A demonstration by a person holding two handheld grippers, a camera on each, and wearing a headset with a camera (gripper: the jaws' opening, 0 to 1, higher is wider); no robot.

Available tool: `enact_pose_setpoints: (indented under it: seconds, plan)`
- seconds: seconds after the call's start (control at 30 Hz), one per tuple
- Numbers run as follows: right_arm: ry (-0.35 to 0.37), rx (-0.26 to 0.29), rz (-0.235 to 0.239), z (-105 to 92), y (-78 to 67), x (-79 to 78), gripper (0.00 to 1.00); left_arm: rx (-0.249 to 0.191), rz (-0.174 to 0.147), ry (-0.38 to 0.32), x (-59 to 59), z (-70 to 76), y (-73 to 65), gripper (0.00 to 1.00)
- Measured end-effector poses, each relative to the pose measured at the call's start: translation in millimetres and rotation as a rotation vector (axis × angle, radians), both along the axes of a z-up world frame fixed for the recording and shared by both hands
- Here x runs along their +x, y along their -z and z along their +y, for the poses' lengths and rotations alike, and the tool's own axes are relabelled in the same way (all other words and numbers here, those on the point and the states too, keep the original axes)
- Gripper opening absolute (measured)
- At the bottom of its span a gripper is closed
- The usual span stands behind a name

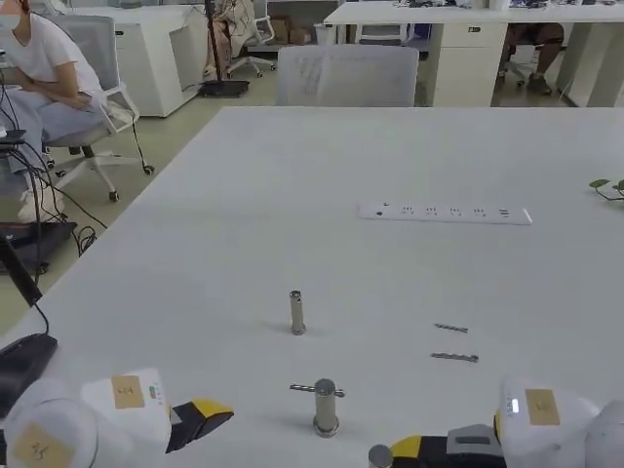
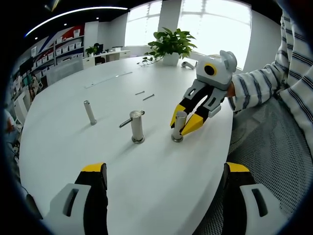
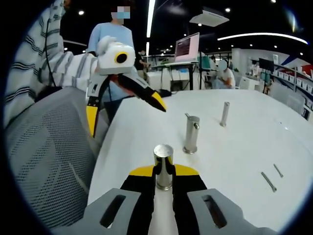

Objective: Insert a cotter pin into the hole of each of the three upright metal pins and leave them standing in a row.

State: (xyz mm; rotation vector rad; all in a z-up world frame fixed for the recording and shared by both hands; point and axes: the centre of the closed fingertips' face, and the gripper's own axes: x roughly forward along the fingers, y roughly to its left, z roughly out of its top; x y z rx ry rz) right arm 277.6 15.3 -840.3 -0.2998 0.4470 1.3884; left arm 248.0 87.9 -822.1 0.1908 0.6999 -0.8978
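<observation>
Three upright metal pins stand on the white table [image 1: 195, 273]. The far pin [image 1: 297, 312] [image 2: 89, 112] [image 3: 224, 113] is bare. Through the head of the middle pin [image 1: 326, 408] [image 2: 137, 127] [image 3: 191, 134] runs a cotter pin [image 1: 304, 388]. My right gripper [image 1: 409, 450] [image 2: 182, 125] [image 3: 163, 172] is shut on the near pin [image 1: 379, 455] [image 2: 179, 126] [image 3: 163, 164], which stands by the table's front edge. Two loose cotter pins [image 1: 450, 328] [image 1: 454, 358] lie to the right. My left gripper [image 1: 200, 419] [image 2: 164, 171] [image 3: 126, 115] hovers open at the front left, holding nothing.
A white power strip [image 1: 446, 213] lies across the far middle of the table. A potted plant [image 2: 168, 46] stands at the table's right end. A grey chair [image 1: 346, 75] sits behind the table, and a mesh chair [image 3: 49, 147] is close to its near edge.
</observation>
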Motion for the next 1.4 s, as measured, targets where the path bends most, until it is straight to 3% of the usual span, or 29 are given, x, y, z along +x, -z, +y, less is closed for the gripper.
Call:
enact_pose_setpoints:
  seconds: [1.0, 1.4]
  plan:
    - [-0.120, -0.012, -0.023, -2.9, -0.1, 0.8, 0.12, 0.000, 0.011, 0.002, -2.2, -1.7, 0.1, 0.99]
    - [-0.101, 0.008, 0.000, -3.4, -0.6, 2.5, 0.13, 0.001, 0.014, 0.005, -2.8, -2.5, 0.1, 0.99]
